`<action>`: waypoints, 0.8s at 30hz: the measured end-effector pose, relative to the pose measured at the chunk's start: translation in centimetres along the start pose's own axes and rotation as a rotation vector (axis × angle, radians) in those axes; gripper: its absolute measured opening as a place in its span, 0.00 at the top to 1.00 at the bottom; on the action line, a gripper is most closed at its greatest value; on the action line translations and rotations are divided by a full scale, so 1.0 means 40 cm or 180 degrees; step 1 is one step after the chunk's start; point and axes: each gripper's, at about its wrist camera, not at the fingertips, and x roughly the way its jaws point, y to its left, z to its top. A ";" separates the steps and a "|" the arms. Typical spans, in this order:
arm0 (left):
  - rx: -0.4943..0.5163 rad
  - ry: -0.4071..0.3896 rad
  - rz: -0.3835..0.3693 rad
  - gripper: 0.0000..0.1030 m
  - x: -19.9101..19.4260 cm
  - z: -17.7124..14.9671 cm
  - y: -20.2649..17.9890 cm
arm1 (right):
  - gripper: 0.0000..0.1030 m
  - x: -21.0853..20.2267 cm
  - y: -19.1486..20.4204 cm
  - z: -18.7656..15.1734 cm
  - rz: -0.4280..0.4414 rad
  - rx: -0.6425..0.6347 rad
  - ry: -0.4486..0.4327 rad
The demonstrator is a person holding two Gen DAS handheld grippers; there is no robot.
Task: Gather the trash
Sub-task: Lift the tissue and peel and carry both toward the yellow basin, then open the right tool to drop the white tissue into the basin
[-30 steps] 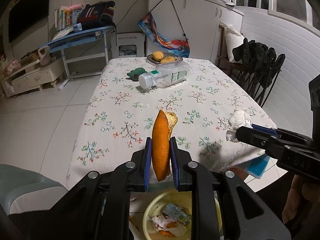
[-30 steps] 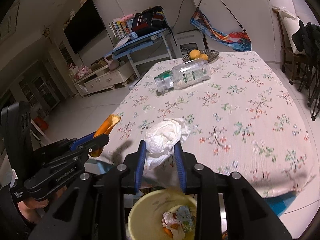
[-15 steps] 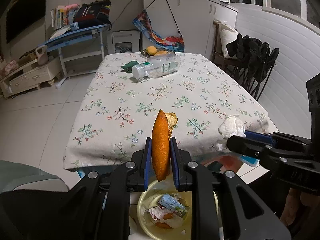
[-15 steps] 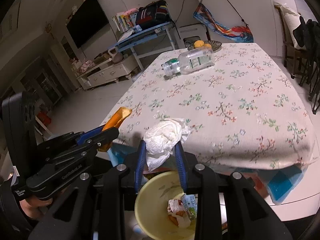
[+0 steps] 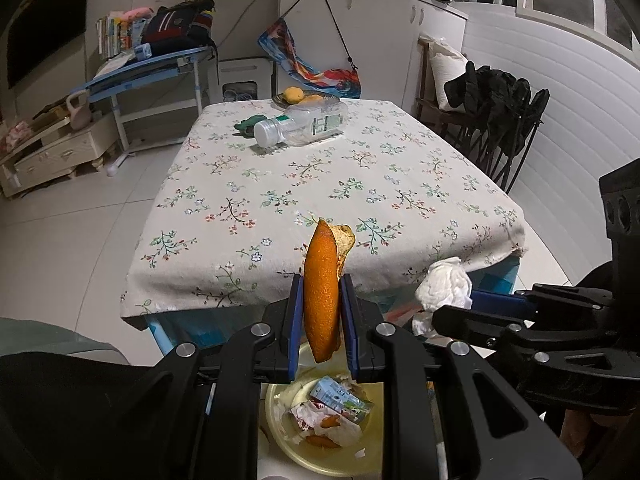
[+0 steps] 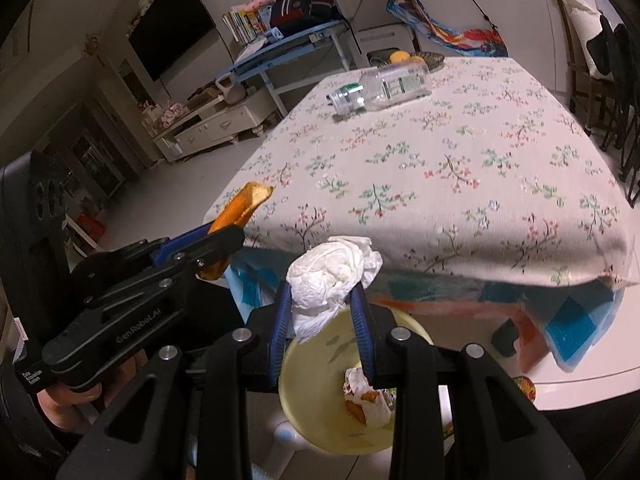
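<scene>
My left gripper [image 5: 322, 280] is shut on a long orange peel [image 5: 322, 292], held upright between its blue pads; in the right wrist view the orange peel [image 6: 240, 210] pokes out of the left gripper [image 6: 218, 240]. My right gripper [image 6: 320, 292] is shut on a crumpled white tissue [image 6: 330, 280], and the white tissue [image 5: 444, 290] shows at the right gripper's tip [image 5: 436, 316]. Both hang just off the table's near edge, above a yellow bin [image 5: 372, 460] with wrappers and peel in it; the yellow bin [image 6: 316, 408] lies below the fingers.
A table with a flowered cloth [image 5: 340, 184] carries a plastic bottle [image 5: 304, 126] on its side, a green thing [image 5: 246, 124] and a fruit dish [image 5: 298, 96] at the far end. Folding chairs with dark clothes [image 5: 496, 112] stand to the right. A hand [image 6: 68, 408] holds the left gripper.
Both grippers have drawn back from the table's near edge toward me, with peel and tissue still held. More of the yellow bin shows beneath the fingers.
</scene>
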 end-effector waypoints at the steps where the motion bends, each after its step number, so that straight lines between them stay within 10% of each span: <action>1: 0.0004 0.0005 -0.0002 0.83 0.000 -0.001 -0.001 | 0.69 0.003 -0.001 -0.003 -0.0005 0.0010 0.0031; 24: 0.0039 0.0669 -0.0273 0.83 0.068 -0.086 -0.026 | 0.49 0.074 -0.005 -0.070 -0.0171 0.0041 0.0716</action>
